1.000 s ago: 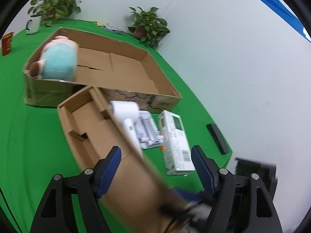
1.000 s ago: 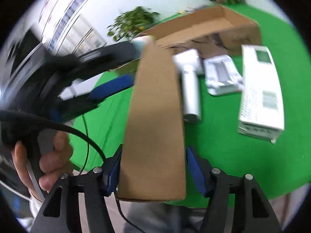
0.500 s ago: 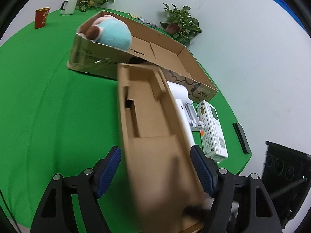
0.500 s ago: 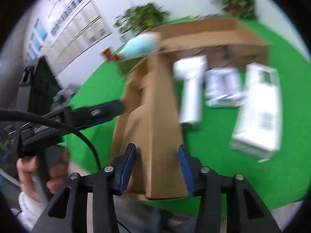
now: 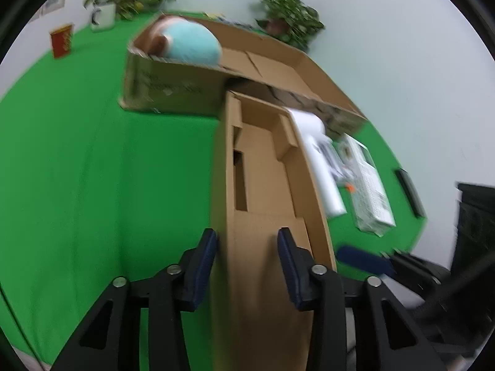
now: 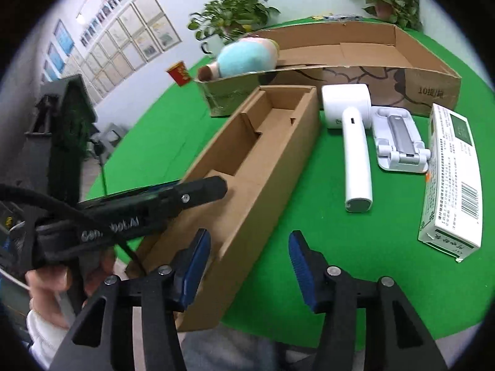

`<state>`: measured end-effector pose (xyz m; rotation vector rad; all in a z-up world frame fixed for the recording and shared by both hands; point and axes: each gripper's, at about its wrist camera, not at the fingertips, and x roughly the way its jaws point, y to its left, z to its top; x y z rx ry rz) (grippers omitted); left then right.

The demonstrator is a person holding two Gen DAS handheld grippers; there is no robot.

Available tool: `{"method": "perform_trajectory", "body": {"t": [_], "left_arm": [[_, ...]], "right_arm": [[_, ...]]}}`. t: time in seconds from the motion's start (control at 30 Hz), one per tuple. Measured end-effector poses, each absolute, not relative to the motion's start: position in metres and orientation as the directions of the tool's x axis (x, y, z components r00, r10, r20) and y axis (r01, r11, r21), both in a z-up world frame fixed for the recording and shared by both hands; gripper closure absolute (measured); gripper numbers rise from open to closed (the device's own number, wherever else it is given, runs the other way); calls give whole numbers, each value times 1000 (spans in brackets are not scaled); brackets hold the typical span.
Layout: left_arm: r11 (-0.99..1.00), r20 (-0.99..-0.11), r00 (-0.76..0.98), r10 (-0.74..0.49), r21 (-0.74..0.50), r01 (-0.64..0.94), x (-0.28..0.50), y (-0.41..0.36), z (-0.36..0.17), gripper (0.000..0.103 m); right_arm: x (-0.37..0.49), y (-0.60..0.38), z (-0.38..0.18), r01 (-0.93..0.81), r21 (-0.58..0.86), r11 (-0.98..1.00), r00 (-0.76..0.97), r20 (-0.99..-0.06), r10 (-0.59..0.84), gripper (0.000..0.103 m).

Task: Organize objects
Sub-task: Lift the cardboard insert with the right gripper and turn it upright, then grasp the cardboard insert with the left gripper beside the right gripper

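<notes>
Long open cardboard tray (image 6: 247,167): it lies on the green tabletop (image 6: 355,247), running from the lower left of the right-wrist frame up toward centre, its far end near the large carton (image 6: 402,71) that holds a plush toy (image 6: 244,57).

Left gripper (image 5: 247,247): at the bottom centre of its own frame, I see its jaws closing about the tray's near left wall. The left pad appears to meet the wall's outer face; motion blur keeps me from saying whether the right pad touches, so I do not count this as a grip.

Right gripper (image 6: 249,250): at the bottom centre of its frame, jaws opening. The tray's near corner sits between them, close beside the left pad, while the right pad stands clear over bare green cloth; nothing is pinched.

Items awaiting sorting: a white handheld device (image 6: 352,142), a white stand (image 6: 399,139) and a printed carton (image 6: 451,179) lie to the right of the tray.

Advice for the step: I judge that I am settling the tray into position. I should steady it with one firm pinch on the thin wall, low and square, before releasing the other side.
</notes>
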<state>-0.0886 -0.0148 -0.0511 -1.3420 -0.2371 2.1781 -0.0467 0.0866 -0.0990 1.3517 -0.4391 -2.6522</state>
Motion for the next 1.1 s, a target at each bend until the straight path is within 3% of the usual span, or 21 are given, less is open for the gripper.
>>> {"method": "perform_trajectory", "body": {"t": [0.07, 0.3, 0.4, 0.8, 1.1], "left_arm": [[-787, -752, -284, 595, -476, -392, -76, -11, -53, 72], [-787, -747, -285, 600, -488, -378, -54, 3, -59, 72], [-801, -755, -302, 583, -471, -369, -59, 3, -58, 73], [-842, -771, -371, 518, -382, -382, -48, 7, -45, 86], [-853, -672, -535, 512, -322, -411, -26, 1, 22, 88]], "right_arm": [[-39, 92, -99, -63, 275, -959, -594, -783, -186, 70], [-23, 112, -99, -107, 222, -969, -600, -792, -115, 76], [-24, 100, -96, -76, 182, -980, -603, -791, -100, 92], [-25, 91, -96, -97, 122, -988, -632, -774, -34, 94], [-5, 86, -46, -102, 142, -985, -763, -646, -14, 94]]}}
